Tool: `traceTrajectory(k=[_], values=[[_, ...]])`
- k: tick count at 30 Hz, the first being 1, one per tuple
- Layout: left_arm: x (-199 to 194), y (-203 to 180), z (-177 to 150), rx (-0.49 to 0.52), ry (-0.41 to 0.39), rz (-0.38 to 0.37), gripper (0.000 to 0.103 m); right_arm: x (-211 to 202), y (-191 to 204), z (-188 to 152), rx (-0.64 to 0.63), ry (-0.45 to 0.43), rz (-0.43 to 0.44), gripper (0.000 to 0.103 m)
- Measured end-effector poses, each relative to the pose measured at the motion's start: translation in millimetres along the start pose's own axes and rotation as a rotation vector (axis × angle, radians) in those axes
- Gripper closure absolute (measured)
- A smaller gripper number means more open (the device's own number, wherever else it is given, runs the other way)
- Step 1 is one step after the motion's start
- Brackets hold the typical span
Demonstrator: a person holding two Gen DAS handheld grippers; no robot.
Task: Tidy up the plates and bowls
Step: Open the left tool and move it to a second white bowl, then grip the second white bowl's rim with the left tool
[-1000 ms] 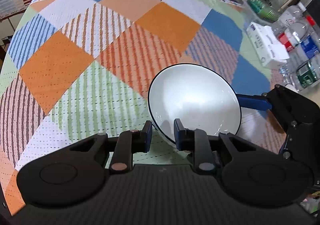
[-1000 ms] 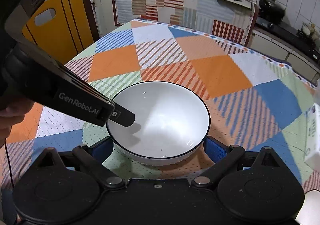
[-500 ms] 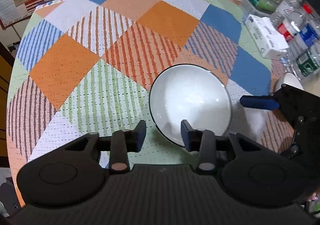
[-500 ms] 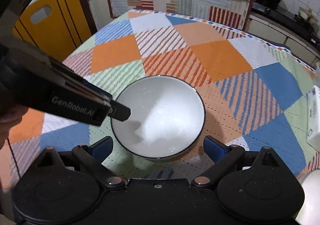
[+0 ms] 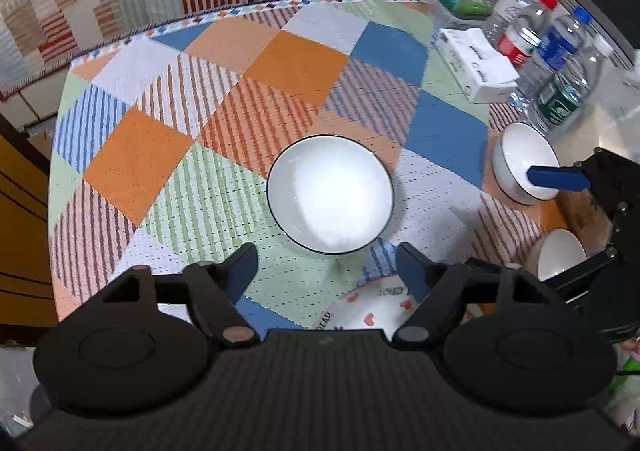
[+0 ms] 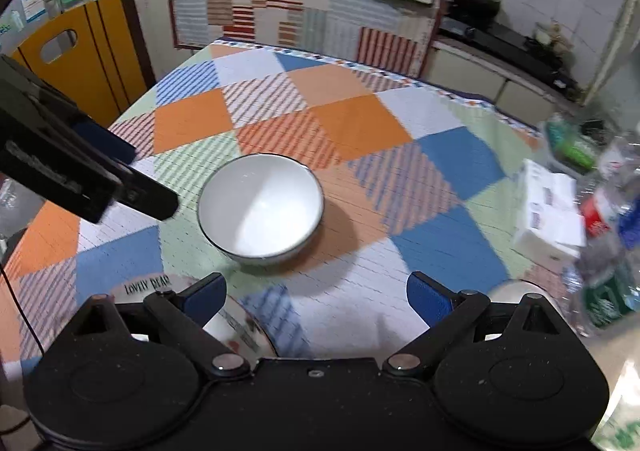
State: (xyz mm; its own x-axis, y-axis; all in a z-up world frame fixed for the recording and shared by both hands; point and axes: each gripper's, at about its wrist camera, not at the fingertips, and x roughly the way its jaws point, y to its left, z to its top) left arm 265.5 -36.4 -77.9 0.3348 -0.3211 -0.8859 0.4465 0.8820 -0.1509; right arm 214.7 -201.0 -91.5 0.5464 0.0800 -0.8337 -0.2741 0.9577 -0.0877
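One patchwork-patterned cloth (image 5: 280, 63) in orange, blue, green and striped squares covers the round worktop (image 6: 360, 123). Near its middle sits a large white bowl (image 5: 330, 193) with a thin dark rim, upright and held by nothing. Just below it in the left wrist view, a plate (image 5: 368, 309) printed with small hearts and lettering lies partly hidden behind the left gripper (image 5: 326, 269), whose jaws stand wide open and hold nothing, pulled back short of the large bowl. The right gripper (image 6: 316, 297) is likewise spread wide and holds nothing, with the large bowl ahead of it and apart from both fingers. At the right edge of the worktop, a smaller white bowl (image 5: 520, 159) sits beside a cluster of plastic bottles (image 5: 556, 63), and another small bowl (image 5: 560, 255) lies nearer the camera. A white tissue pack (image 5: 476, 65) rests just left of the bottles.
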Motion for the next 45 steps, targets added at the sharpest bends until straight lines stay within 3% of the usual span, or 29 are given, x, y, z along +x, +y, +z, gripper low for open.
traceTrajectory(k=[4, 9, 15, 22, 27, 33, 37, 39, 41, 45], values=[[-15, -16, 0, 0.040, -0.008, -0.037, 0.020, -26, -11, -17, 0.058, -0.017, -0.042, 0.004], [-29, -41, 2, 0.085, -0.037, -0.071, 0.020, -62, -33, -39, 0.184, -0.105, -0.083, 0.004], [-20, -76, 10, 0.141, -0.032, -0.118, 0.020, -79, -58, -67, 0.285, -0.158, -0.097, 0.004], [12, -113, 26, 0.171, -0.002, -0.177, 0.020, -61, -85, -98, 0.382, -0.184, -0.135, 0.004], [47, -137, 32, 0.181, 0.002, -0.204, 0.020, -41, -99, -108, 0.395, -0.151, -0.151, 0.004], [102, -163, 40, 0.099, -0.065, -0.212, 0.021, -9, -106, -103, 0.334, -0.095, -0.190, 0.004], [137, -174, 49, 0.067, -0.044, -0.206, 0.021, 11, -117, -100, 0.346, -0.059, -0.209, 0.004], [150, -176, 52, 0.055, -0.023, -0.202, 0.024, 20, -122, -98, 0.358, -0.031, -0.222, 0.004], [163, -178, 51, 0.048, -0.016, -0.201, 0.040, 29, -124, -97, 0.353, -0.007, -0.215, 0.004], [183, -177, 48, 0.034, 0.011, -0.232, 0.048, 40, -118, -93, 0.262, 0.012, -0.226, 0.005]])
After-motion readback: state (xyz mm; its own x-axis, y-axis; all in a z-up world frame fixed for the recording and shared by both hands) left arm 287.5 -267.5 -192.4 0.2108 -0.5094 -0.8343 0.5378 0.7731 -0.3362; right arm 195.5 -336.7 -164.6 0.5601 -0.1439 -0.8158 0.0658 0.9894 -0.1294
